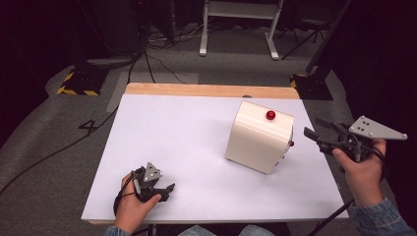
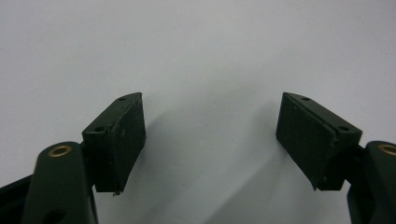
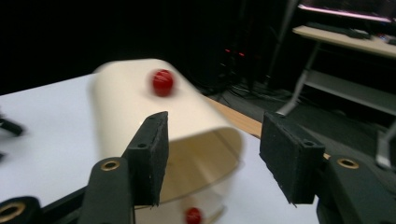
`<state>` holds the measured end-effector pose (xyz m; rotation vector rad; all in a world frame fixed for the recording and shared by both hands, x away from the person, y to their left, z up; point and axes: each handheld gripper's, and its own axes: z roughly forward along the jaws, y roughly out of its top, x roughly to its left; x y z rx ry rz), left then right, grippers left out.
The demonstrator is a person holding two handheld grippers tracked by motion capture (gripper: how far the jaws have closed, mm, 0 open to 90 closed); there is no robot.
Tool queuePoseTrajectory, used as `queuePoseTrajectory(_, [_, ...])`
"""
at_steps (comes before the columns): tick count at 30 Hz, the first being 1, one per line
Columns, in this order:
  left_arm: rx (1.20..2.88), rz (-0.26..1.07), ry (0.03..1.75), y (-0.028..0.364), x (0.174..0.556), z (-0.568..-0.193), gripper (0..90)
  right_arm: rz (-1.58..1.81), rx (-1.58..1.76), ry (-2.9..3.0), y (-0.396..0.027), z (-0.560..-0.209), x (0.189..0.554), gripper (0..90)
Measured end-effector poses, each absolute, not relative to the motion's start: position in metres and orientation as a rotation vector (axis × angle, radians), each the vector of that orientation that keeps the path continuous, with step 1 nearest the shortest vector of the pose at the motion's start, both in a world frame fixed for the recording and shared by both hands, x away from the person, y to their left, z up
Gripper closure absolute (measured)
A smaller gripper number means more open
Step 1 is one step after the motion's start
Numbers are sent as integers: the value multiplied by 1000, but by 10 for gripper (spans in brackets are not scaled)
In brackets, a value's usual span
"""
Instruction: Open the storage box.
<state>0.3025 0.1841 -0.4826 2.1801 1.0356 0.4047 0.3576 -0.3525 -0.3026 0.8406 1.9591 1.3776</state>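
A cream-coloured boxy appliance with rounded corners (image 1: 259, 136) stands on the white surface (image 1: 187, 147), right of centre and toward the far side; a round red knob (image 1: 270, 115) sits on its top face and a smaller red button (image 1: 291, 143) shows on its right side. The right tongs (image 1: 314, 131) hang in the air just beside the appliance's right edge, off the surface, held in the person's right hand (image 1: 361, 169) (a denim sleeve shows at the wrist); in the right gripper view the two black pads (image 3: 152, 154) stand apart with nothing between them, the blurred appliance (image 3: 159, 116) lying beyond them. The left tongs (image 1: 164, 189) rest low at the near left of the surface, well apart from the appliance; in the left gripper view their pads (image 2: 123, 137) are spread wide over bare white surface (image 2: 210, 56), gripping nothing.
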Motion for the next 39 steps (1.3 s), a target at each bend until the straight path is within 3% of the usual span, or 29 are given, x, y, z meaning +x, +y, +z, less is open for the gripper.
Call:
queuePoseTrajectory(11, [2178,405,1036,184,302,-483,243,1218,1033,1985,-368,-356,442,389])
queuePoseTrajectory(29, [2177,404,1036,184,302,-483,243,1320,957,2174,-350,-421,482,404])
queuePoseTrajectory(34, [2178,405,1036,184,302,-483,243,1339,922,2216,-343,-424,476,573])
queuePoseTrajectory(39, [2181,405,1036,184,303,-482,243,1354,926,2228,-343,-424,467,630])
